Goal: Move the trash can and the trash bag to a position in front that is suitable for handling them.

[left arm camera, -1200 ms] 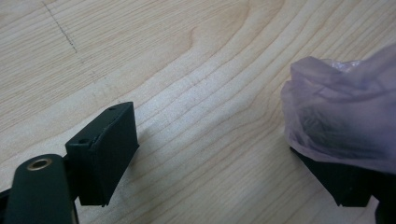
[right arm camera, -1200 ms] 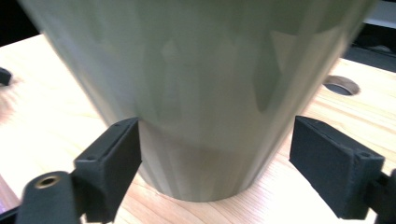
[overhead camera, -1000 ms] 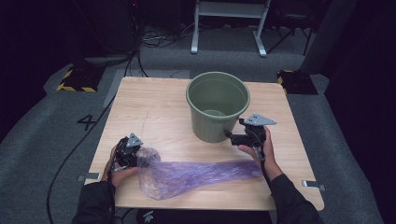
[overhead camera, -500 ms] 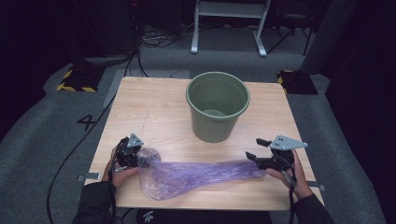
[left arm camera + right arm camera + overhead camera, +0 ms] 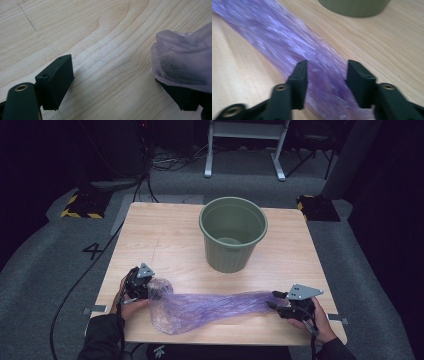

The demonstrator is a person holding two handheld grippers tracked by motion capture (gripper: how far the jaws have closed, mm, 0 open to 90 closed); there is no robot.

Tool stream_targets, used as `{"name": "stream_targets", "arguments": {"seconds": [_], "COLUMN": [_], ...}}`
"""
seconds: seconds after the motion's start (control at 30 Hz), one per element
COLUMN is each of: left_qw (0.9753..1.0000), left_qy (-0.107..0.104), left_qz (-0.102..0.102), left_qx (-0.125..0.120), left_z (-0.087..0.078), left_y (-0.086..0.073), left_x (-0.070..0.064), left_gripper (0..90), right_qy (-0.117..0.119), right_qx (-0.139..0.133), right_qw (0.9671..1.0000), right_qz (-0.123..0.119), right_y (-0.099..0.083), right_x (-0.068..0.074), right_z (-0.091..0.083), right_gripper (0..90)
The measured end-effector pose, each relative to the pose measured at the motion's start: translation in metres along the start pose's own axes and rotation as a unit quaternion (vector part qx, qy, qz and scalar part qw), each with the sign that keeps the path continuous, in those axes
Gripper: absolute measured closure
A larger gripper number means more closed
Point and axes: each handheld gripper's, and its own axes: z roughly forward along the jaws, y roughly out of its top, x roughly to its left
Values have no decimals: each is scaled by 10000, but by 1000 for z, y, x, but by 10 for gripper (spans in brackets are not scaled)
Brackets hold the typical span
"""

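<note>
Lying stretched across the lower frame on the wooden counter, the translucent purple plastic bag sits between both released grippers: left gripper wide apart, right gripper straddling it. Pinch squarely, gathering enough film.

On the table the bin stands behind the plastic bag (which lies along the near edge), with the left gripper at its left end and the right gripper at its right.

A green bin stands on the wooden table, above grey carpet.
</note>
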Motion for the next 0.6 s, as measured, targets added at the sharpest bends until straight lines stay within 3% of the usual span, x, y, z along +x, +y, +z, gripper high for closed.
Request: {"name": "stream_targets", "arguments": {"seconds": [0.1, 0.43, 0.6], "left_qw": [10000, 10000, 10000], "left_qy": [-4, -35, -71], "left_qz": [-1, 20, 41], "left_qx": [-1, 1, -2], "left_z": [0, 0, 2], "left_y": [0, 0, 2], "left_x": [0, 1, 4], "left_gripper": [143, 141, 141], "right_qy": [-49, -139, -356], "right_qx": [4, 89, 206], "right_qw": [9999, 9996, 9987], "right_qz": [119, 229, 301], "right_y": [-4, -10, -11], "right_x": [-8, -17, -28], "right_z": [4, 10, 12], "right_gripper": [674, 795, 832]}}
